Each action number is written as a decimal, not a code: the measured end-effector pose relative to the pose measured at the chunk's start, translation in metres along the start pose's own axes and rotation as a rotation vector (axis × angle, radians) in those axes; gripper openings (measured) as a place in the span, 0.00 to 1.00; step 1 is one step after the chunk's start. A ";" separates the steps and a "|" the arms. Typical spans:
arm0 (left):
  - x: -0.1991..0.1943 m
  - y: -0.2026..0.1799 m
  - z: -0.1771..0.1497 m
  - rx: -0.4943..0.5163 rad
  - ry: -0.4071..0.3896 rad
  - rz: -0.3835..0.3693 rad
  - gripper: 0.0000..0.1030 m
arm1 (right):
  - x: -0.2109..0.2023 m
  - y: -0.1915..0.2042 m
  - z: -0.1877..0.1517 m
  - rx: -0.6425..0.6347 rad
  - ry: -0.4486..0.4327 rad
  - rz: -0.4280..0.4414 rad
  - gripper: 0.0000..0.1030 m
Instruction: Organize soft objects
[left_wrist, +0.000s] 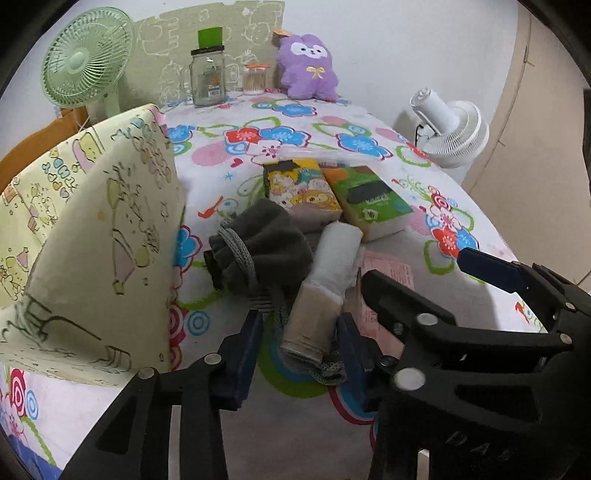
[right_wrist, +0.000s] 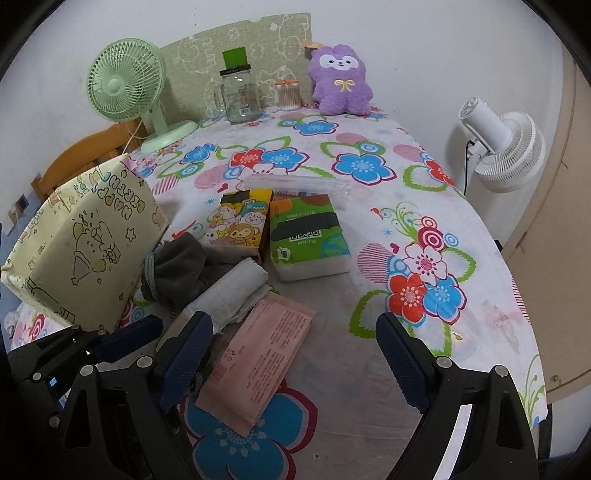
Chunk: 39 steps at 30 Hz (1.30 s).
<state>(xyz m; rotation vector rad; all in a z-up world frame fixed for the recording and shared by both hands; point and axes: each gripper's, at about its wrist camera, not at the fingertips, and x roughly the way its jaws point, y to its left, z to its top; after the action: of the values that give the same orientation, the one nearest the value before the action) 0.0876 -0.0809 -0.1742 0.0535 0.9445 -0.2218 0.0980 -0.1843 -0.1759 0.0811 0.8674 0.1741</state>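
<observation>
Left gripper (left_wrist: 299, 332) is clenched on the rolled beige-and-white sock (left_wrist: 317, 295), lying beside the dark grey drawstring pouch (left_wrist: 258, 240) near the floral-clothed table's (right_wrist: 369, 369) front edge. Right gripper (right_wrist: 291, 354) hangs released above the flat pink packet (right_wrist: 255, 362). Soft, light, squashy; mid-roll looks the best hold.

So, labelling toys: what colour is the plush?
Purple plush with a yellow bow; right wrist view.
</observation>
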 end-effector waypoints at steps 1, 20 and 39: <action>0.001 -0.001 0.000 0.008 -0.001 0.005 0.40 | 0.002 0.001 -0.001 0.000 0.009 0.001 0.89; 0.002 -0.008 0.002 0.081 0.007 -0.002 0.13 | 0.016 0.012 -0.002 0.054 0.096 0.000 0.43; -0.019 -0.024 0.012 0.111 -0.050 0.009 0.10 | -0.008 0.001 0.009 0.062 0.040 -0.002 0.42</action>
<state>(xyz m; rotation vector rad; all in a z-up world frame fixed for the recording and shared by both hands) 0.0817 -0.1028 -0.1505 0.1541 0.8811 -0.2660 0.0996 -0.1843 -0.1645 0.1353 0.9130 0.1467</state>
